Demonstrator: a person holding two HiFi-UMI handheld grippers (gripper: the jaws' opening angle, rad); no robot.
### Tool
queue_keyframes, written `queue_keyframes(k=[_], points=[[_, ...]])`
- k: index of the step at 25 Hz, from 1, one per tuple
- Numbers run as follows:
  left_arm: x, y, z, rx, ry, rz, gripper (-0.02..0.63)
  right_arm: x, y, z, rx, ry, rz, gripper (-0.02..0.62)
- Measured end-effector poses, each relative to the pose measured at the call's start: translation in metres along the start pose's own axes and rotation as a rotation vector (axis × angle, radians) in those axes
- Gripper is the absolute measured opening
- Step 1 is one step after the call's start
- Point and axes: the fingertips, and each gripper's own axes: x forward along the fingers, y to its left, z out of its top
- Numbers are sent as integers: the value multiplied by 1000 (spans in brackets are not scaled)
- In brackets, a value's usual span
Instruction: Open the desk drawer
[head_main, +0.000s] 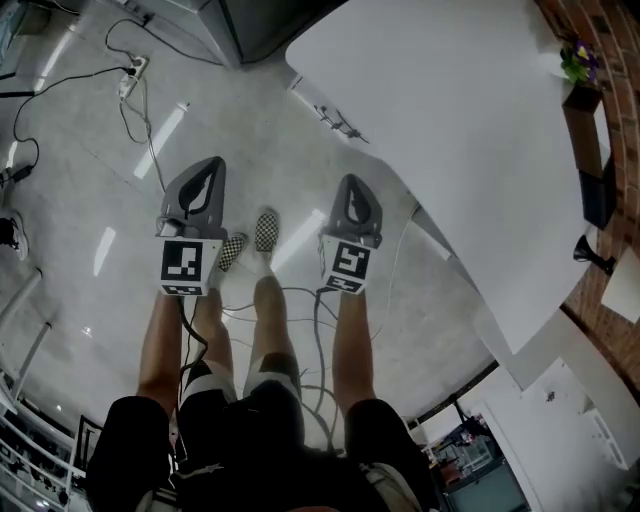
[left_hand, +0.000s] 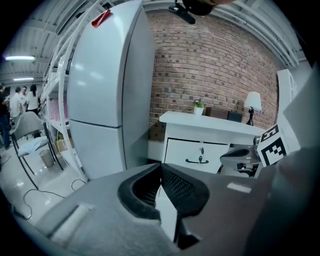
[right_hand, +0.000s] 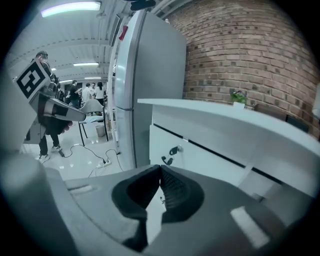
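Closest in, both tools are shut and empty: the left gripper (left_hand: 160, 169) has its ribbed pads meeting at the tips with nothing between them, and the right gripper (right_hand: 160, 171) shows the same, tip against tip on bare air. From the head view the two are held out side by side ahead of the person, above the checkered shoes (head_main: 266, 230) and a loose run of cables (head_main: 300, 300) on the polished floor (head_main: 200, 110), well apart from any furniture. So this reads as the approach step, with the drawer untouched and fully closed. Further out stands the white desk (head_main: 450, 120), at the right of the head view. Its drawer (left_hand: 192, 152) sits flush under the top, with a dark curved handle (left_hand: 197, 161) at the middle of the front and a small dark fitting just above it, a lock or a key, too small to say which. The right gripper's view shows that drawer front at a slant and looks the nearer of the two, so that hand seems the likelier one to do the pull. What comes next calls for closing the gap to the desk, parting the jaws, setting them around the handle rather than the fitting above, clamping, then drawing straight back. Beyond the desk are a tall pale refrigerator (left_hand: 110, 85), a potted plant (left_hand: 198, 105) and a table lamp (left_hand: 252, 102) on the desktop, and the brick wall (left_hand: 215, 65) behind.
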Motion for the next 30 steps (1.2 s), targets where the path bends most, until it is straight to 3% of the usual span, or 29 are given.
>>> queue_keyframes(k=[13,23,24,25,28,30], points=[[58,-6,-137,-14,72,-48,11,94,24,-100,-112,38,49,5],[88,-1,-190,-18,92,-62,11,152,16,-154,-217,106,26,6],[90,-1,-192,-21,93,-62,11,157,15,-157,-234,115,28,27],[91,-1,-194,-23,94,-63,11,162,15,-160,-252,125,31,90],[92,-1,-200,-27,102,-64,11,174,13,-168,-316,162,39,105],[92,-1,-202,-30,107,-66,11,181,10,-175,-357,208,41,164]])
